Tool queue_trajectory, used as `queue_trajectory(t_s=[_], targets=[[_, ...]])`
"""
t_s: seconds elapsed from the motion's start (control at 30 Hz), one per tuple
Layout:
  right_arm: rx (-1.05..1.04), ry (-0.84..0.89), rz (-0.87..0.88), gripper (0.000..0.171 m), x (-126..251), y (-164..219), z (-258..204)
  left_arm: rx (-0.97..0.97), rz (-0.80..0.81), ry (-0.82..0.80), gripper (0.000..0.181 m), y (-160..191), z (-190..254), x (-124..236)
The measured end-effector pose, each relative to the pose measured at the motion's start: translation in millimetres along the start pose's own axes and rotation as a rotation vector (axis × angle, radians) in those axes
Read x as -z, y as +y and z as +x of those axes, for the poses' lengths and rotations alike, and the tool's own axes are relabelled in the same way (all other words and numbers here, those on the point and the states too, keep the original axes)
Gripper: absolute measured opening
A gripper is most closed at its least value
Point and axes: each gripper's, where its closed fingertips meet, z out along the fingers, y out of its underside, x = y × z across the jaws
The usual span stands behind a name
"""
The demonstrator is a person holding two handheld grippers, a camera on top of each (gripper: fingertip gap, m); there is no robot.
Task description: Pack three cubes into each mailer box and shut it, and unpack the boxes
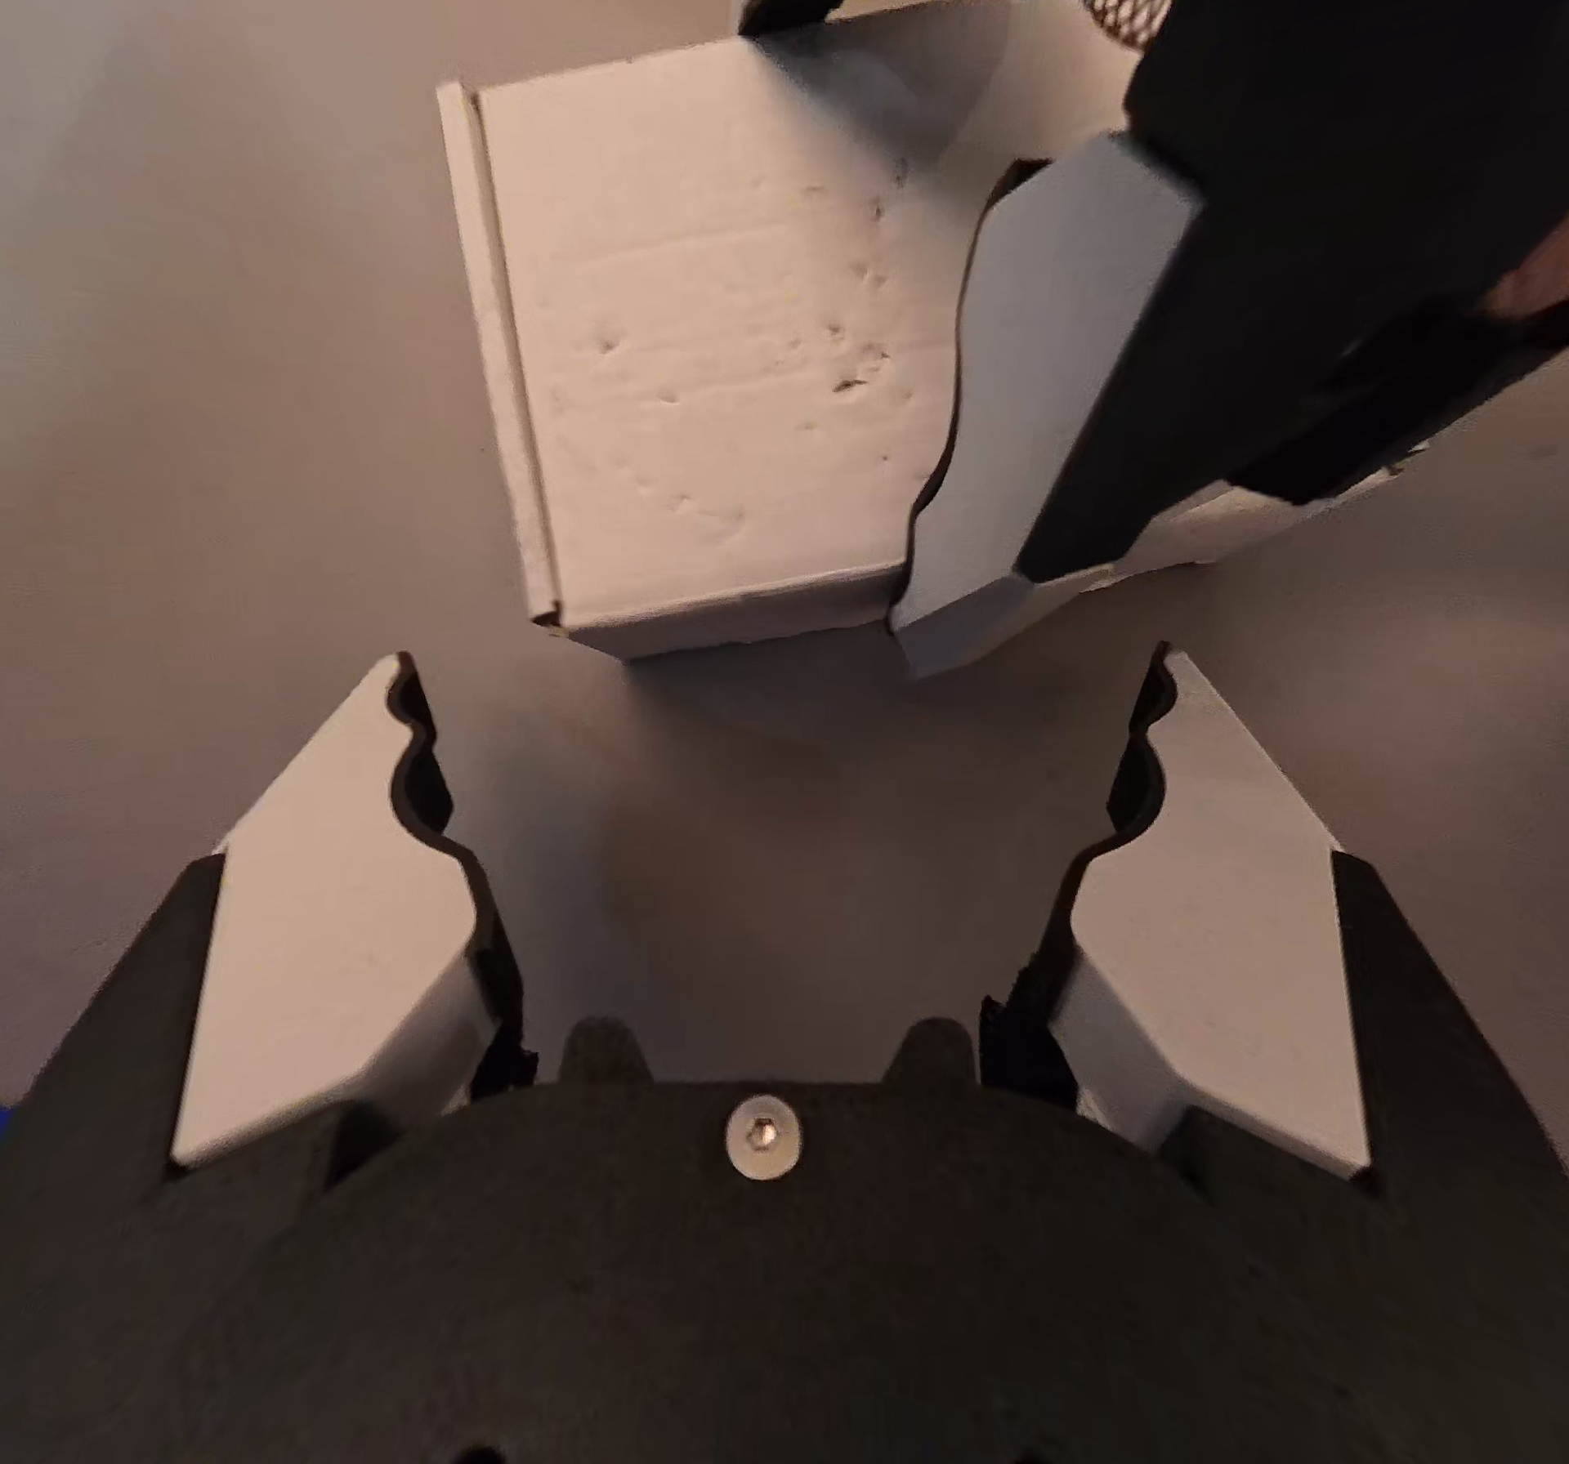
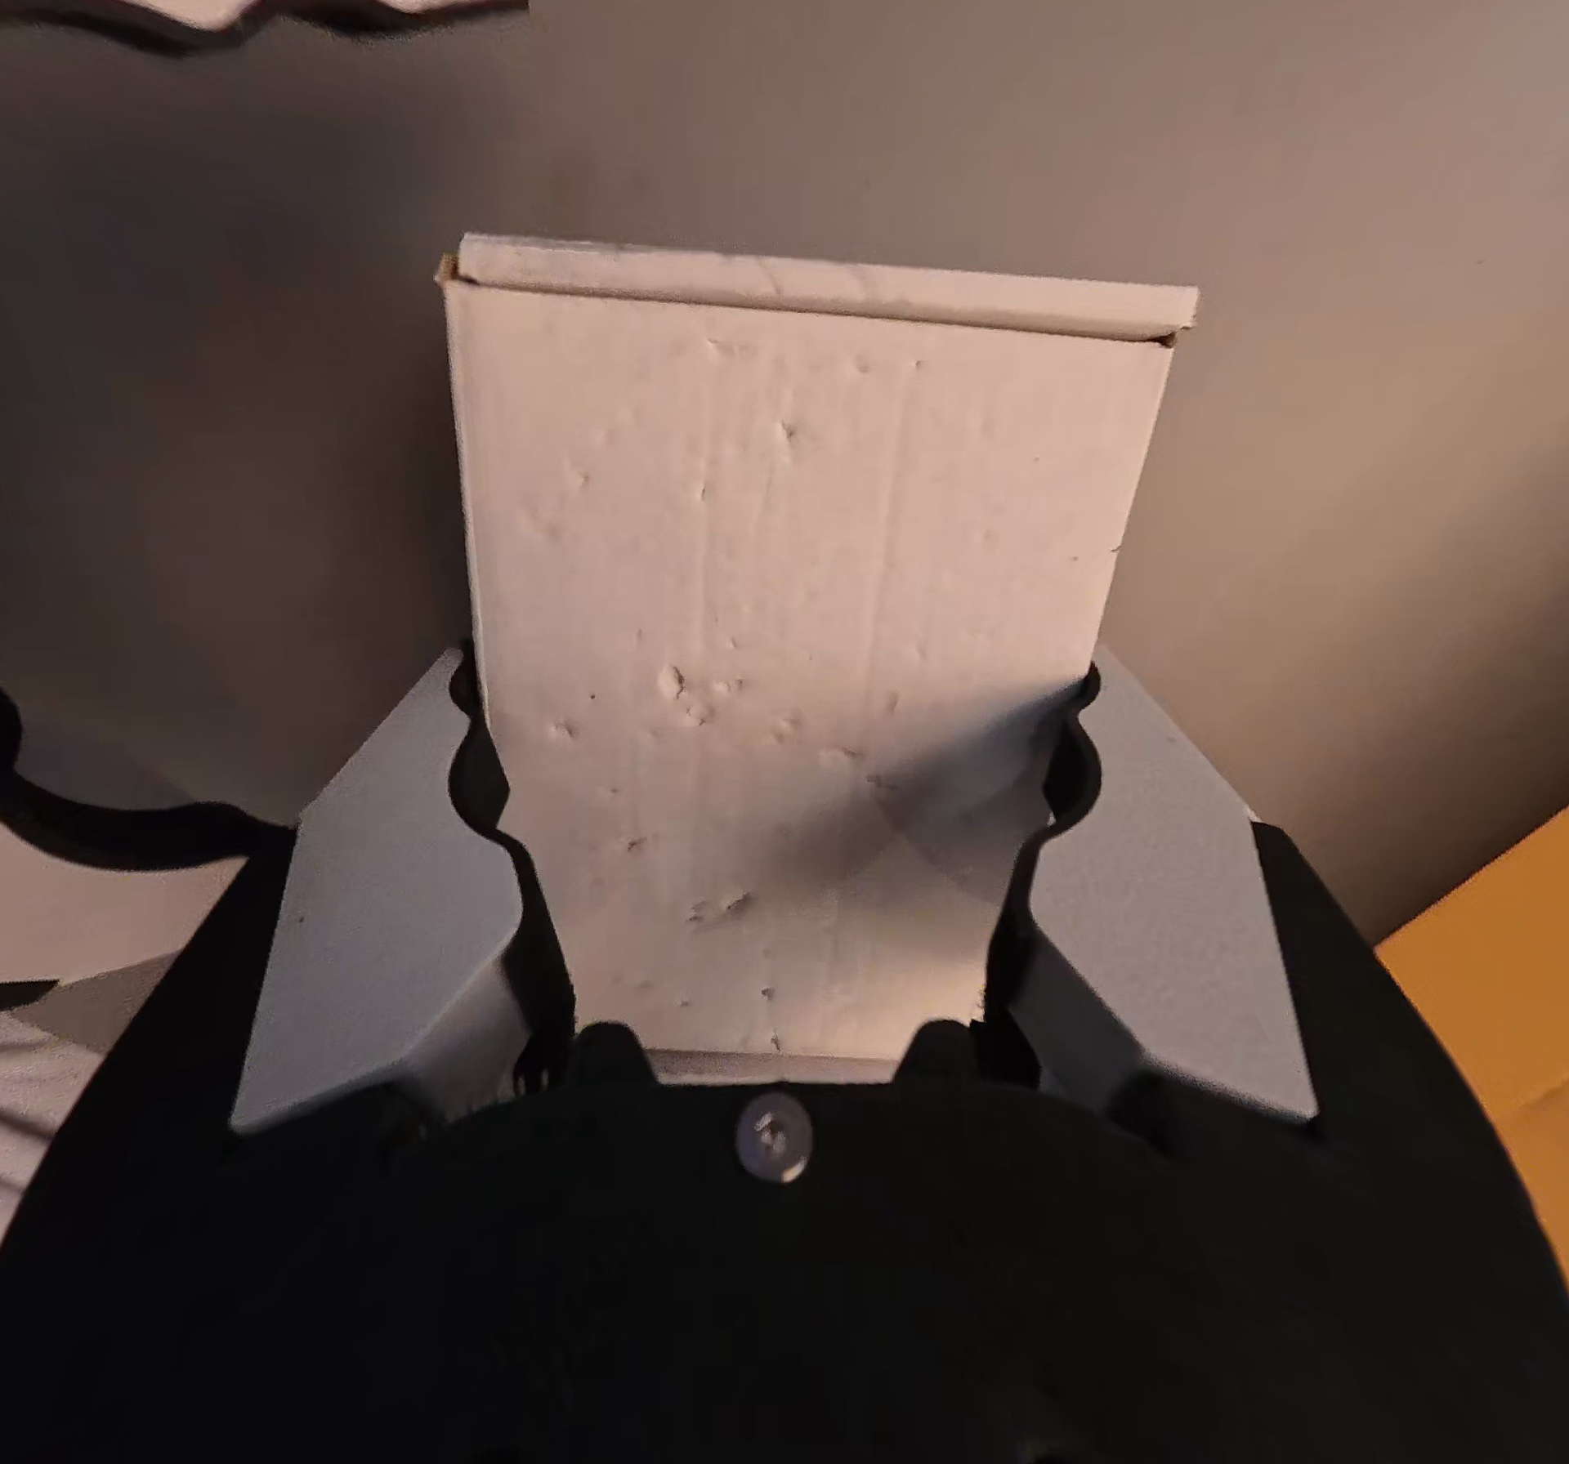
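On the grey table (image 1: 212, 320) sits a shut white mailer box (image 2: 798, 617), light dented cardboard; right gripper (image 2: 777, 676) clamps its two side walls, the stiffest hold, while left gripper (image 1: 785, 664) hovers wide, empty

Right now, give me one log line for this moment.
box: white box closed on table | right hand-held gripper: straddling box, grip unclear | left hand-held gripper: open, empty, short of box

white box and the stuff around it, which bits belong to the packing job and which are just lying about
Job:
white mailer box, lid shut
right tool, astride the box
left tool, open, short of the box

Lying about:
yellow-orange sheet, right edge of the right wrist view
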Motion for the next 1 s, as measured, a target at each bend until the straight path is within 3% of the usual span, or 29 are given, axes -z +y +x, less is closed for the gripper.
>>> queue_trajectory(t_s=[0.3,0.6,0.83,1.0], targets=[[0.082,0.015,-0.111,0.129,8.8,4.2,15.9,0.016,0.183,-0.038,0.142,-27.7,-10.2,27.4],[0.127,0.027,-0.141,0.13,43.8,-4.0,38.1,0.035,0.174,-0.036,0.143,-23.5,-14.7,24.0],[0.163,-0.011,-0.097,0.129,121.9,-17.5,78.8,0.052,0.172,-0.027,0.142,-21.3,-16.7,21.8],[0.135,0.021,-0.136,0.129,181.4,14.7,151.9,0.062,0.143,-0.037,0.142,-15.3,-20.8,17.9]])
